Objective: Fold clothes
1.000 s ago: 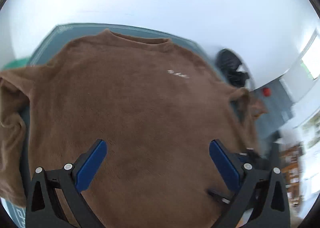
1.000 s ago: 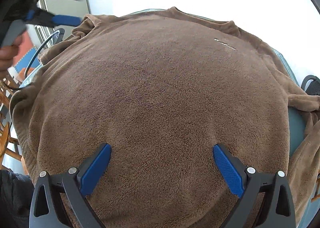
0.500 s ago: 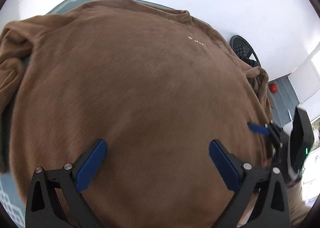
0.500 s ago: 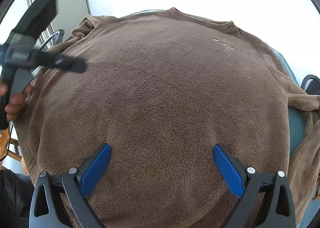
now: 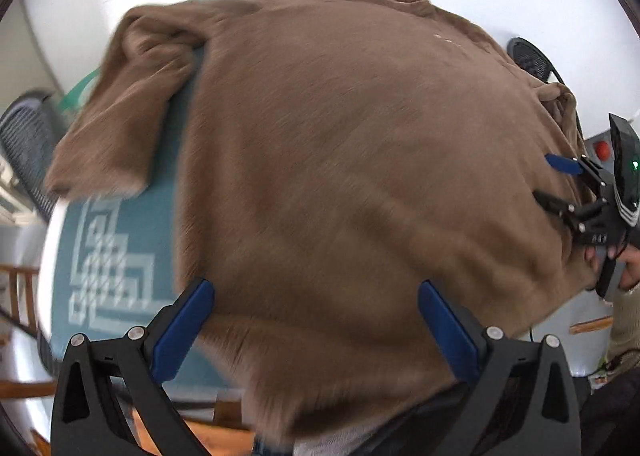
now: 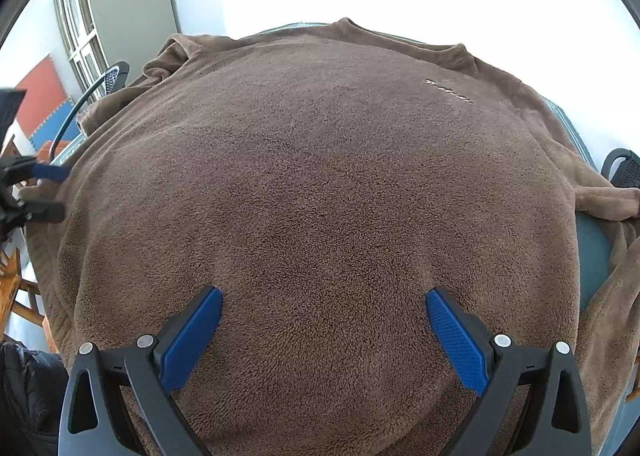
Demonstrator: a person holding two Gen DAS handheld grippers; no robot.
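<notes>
- Brown fleece sweater lies spread flat, front up, on the tabletop, which carries a teal cloth with a white geometric pattern.
- Collar is at the far edge of the sweater; a small white mark sits on the chest just below and to the right of the collar.
- One sleeve lies folded beside the sweater's body on its left in the left wrist view, cuff toward the near side, with teal cloth showing between sleeve and body.
- The other sleeve trails off the sweater's right side in the right wrist view.
- The near hem hangs over the tabletop edge in the left wrist view.
- Left hand-held gripper: blue pads wide apart, nothing between them, poised over the sweater's lower left hem area. That view is motion-blurred.
- Right hand-held gripper: pads wide apart, holding nothing, over the sweater's lower middle. Contact with the fabric cannot be judged.
- In the left wrist view the right hand-held gripper shows at the sweater's right edge, gripped by a person's hand.
- Chairs stand beyond the sweater's left and right sides.
</notes>
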